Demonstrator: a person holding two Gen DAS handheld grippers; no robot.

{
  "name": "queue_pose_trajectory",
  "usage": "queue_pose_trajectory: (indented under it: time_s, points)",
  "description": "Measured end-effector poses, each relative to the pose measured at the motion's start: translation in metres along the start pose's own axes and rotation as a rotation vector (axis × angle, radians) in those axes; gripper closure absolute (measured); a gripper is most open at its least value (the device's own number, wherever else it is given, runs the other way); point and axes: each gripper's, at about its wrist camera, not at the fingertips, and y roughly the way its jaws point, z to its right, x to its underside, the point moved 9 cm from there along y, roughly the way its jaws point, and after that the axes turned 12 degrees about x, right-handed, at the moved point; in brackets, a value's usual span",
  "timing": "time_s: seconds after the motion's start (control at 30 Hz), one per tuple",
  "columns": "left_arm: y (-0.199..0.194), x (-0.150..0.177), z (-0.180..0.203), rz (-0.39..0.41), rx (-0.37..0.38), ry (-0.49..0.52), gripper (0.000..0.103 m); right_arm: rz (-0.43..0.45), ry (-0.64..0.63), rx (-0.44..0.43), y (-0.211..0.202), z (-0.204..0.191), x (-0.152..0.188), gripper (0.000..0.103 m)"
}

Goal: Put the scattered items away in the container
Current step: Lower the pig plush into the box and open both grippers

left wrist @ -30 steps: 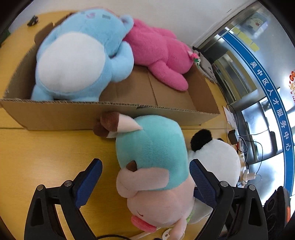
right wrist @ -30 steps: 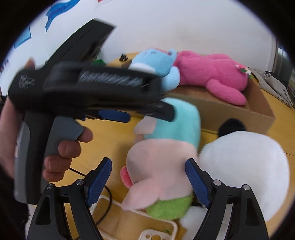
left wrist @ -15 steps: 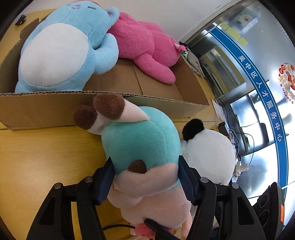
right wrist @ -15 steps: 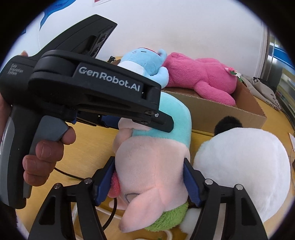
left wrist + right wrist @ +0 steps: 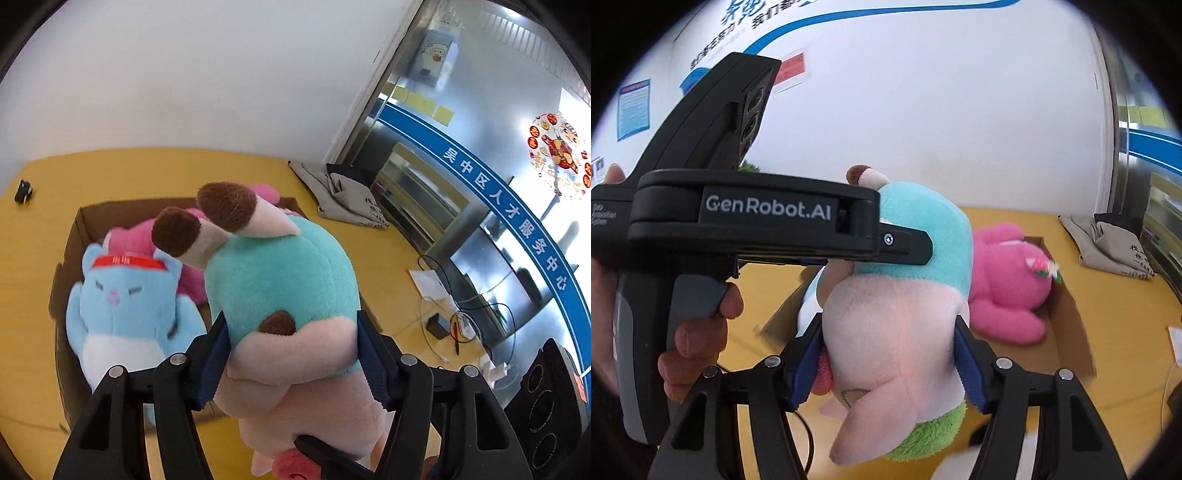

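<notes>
Both grippers are shut on one teal and pink plush toy (image 5: 280, 288), also in the right wrist view (image 5: 905, 295). My left gripper (image 5: 291, 358) squeezes its teal body. My right gripper (image 5: 890, 362) squeezes its pink part. The toy hangs in the air above the cardboard box (image 5: 74, 229) on the yellow table. The box holds a blue plush (image 5: 125, 302) and a pink plush (image 5: 1008, 280). The left gripper's black body (image 5: 750, 221) crosses the right wrist view.
A grey cloth bag (image 5: 347, 199) lies on the yellow table (image 5: 29, 258) behind the box. Cables and a small black adapter (image 5: 437, 325) lie at the right. A small black object (image 5: 23, 191) sits at the far left. A white wall stands behind.
Both grippers closed on the teal and pink plush and lifted it off the table. It now hangs above the box; the panda plush has dropped out of view.
</notes>
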Motion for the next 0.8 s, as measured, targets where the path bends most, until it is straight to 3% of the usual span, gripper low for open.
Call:
queue_pose_trajectory:
  time_s: [0.13, 0.2, 0.27, 0.33, 0.47, 0.63, 0.73, 0.8]
  points:
    - [0.066, -0.014, -0.043, -0.118, -0.007, -0.058, 0.034, -0.107, 0.103, 0.019, 0.067, 0.023, -0.010, 0.037]
    - [0.101, 0.005, -0.071, -0.214, -0.027, -0.109, 0.032, -0.201, 0.154, 0.036, 0.104, 0.033, 0.010, 0.037]
    - [0.121, 0.025, -0.084, -0.280, -0.024, -0.098, 0.031, -0.349, 0.178, 0.029, 0.139, 0.036, 0.045, 0.032]
    - [0.124, 0.028, -0.080, -0.276, -0.045, -0.030, 0.030, -0.431, 0.180, 0.031, 0.153, 0.037, 0.070, 0.025]
    - [0.121, 0.025, -0.083, -0.301, -0.038, -0.060, 0.028, -0.438, 0.187, 0.027, 0.140, 0.040, 0.068, 0.022]
    - [0.110, 0.027, -0.077, -0.281, -0.070, -0.082, 0.023, -0.384, 0.217, 0.062, 0.105, 0.068, 0.061, 0.022]
    - [0.077, 0.022, -0.064, -0.185, -0.181, -0.050, 0.024, -0.326, 0.228, 0.058, 0.074, 0.083, 0.052, 0.022]
    - [0.045, 0.017, -0.045, -0.096, -0.180, -0.032, 0.022, -0.271, 0.230, 0.045, 0.044, 0.092, 0.046, 0.020]
